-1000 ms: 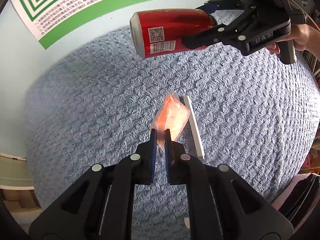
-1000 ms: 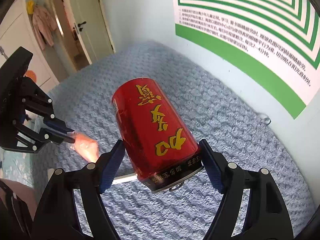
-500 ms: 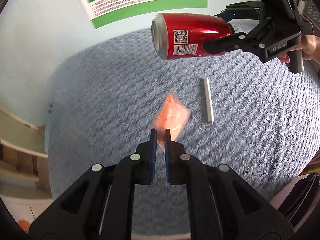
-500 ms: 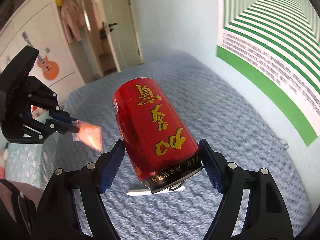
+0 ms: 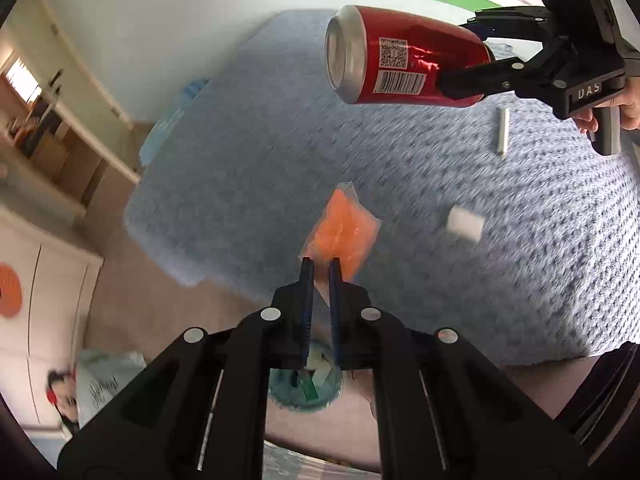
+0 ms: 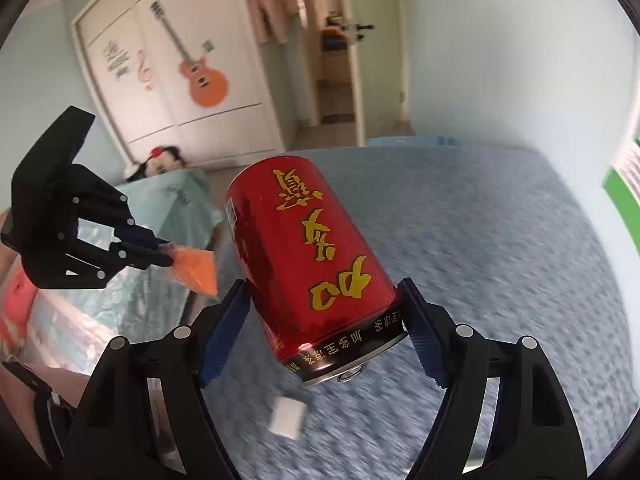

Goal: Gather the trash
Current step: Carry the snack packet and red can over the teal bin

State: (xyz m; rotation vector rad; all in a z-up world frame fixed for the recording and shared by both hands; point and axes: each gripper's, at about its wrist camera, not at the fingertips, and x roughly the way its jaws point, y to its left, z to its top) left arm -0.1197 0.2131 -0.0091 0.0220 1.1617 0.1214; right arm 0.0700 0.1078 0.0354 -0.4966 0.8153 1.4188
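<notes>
Your left gripper is pinched tight on one edge of the orange packet, which hangs clear of the blue bedspread near its corner, and your right gripper has its pads pressed on the lower end of the red can, held in the air above the bed with its body jutting forward past the fingers. Both pieces of trash are off the surface, so the risk now is a drop on the way to the bin. The packet is held by a thin strip of film only — a quick swing could pull it out of the fingers, and it would likely land on the floor beside the bed. The can is smooth and gripped near one end, so its weight levers against the pads; if you tilt it further down it may pivot or slide free, and whatever liquid remains could spill onto the cover. What looks like a green bin sits below your left gripper, mostly hidden behind it, so aim carefully — you cannot see its rim well. A white stick and a small white scrap are still lying on the bed, so do not count the job done.
</notes>
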